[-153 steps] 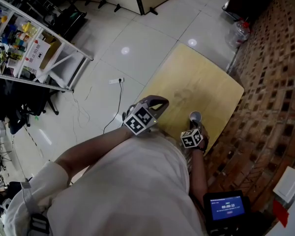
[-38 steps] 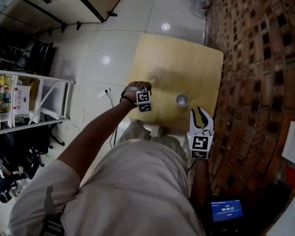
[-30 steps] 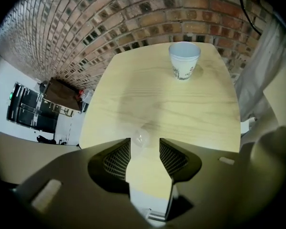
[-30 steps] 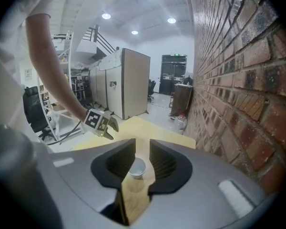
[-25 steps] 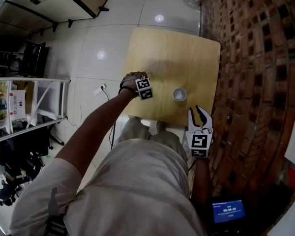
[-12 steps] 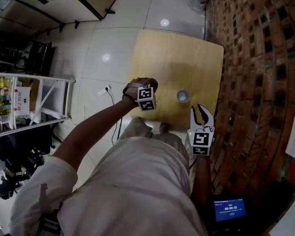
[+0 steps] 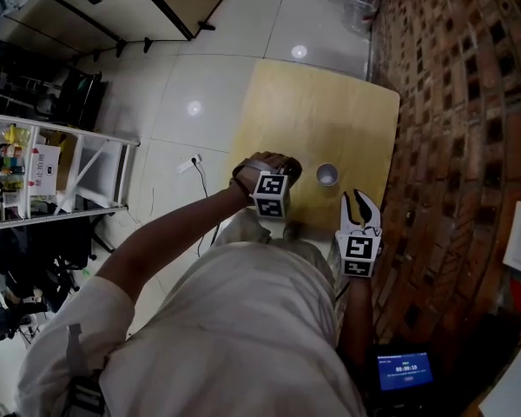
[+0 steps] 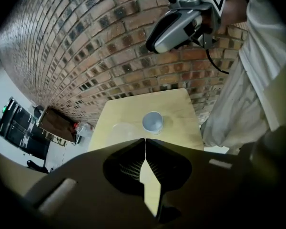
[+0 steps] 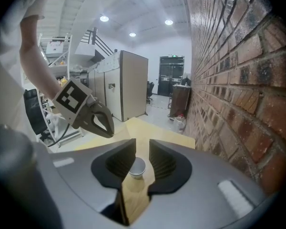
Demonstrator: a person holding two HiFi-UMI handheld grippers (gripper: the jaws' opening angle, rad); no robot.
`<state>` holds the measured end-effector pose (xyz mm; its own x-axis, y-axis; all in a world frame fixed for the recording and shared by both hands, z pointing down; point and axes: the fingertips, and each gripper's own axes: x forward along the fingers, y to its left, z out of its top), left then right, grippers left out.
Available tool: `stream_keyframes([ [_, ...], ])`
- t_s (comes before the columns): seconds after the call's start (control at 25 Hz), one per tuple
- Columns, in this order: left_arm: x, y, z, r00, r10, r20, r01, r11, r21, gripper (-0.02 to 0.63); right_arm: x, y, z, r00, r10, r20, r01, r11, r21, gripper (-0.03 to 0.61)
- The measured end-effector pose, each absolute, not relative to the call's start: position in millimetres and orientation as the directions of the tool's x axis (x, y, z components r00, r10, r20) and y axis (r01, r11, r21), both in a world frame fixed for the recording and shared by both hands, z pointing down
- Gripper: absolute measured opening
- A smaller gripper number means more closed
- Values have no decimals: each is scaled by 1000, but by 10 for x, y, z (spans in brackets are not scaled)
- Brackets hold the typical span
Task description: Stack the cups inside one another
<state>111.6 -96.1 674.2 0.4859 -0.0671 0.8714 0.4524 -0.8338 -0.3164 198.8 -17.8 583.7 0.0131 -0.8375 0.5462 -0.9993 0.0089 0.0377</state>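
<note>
Since only 1 cup [image 7: 327, 175] shows anywhere, standing upright with its mouth up near the lower right edge of the table [image 7: 306, 102], the nesting looks to me already finished, though I cannot tell whether more cups sit inside it. Just below it in the head view the right gripper [image 7: 360, 200] points at it with jaws apart and nothing between the pads; in its own view the cup stands beyond the tips, untouched. Left of the cup, the left gripper [image 8: 145, 140] hangs above the table, jaws pressed together on nothing. Along the frame's right runs a brick wall [image 7: 451, 102]. No loose cup is in sight, so the next move probably calls only for drawing both grippers clear without knocking the cup.
</note>
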Motion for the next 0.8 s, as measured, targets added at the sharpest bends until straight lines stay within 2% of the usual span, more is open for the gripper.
stream_keyframes([
  [0.8, 1582, -382, 6864, 414, 46, 909, 634, -731, -252, 26, 2079, 2, 5913, 60, -838, 543, -998, -63, 12, 91],
])
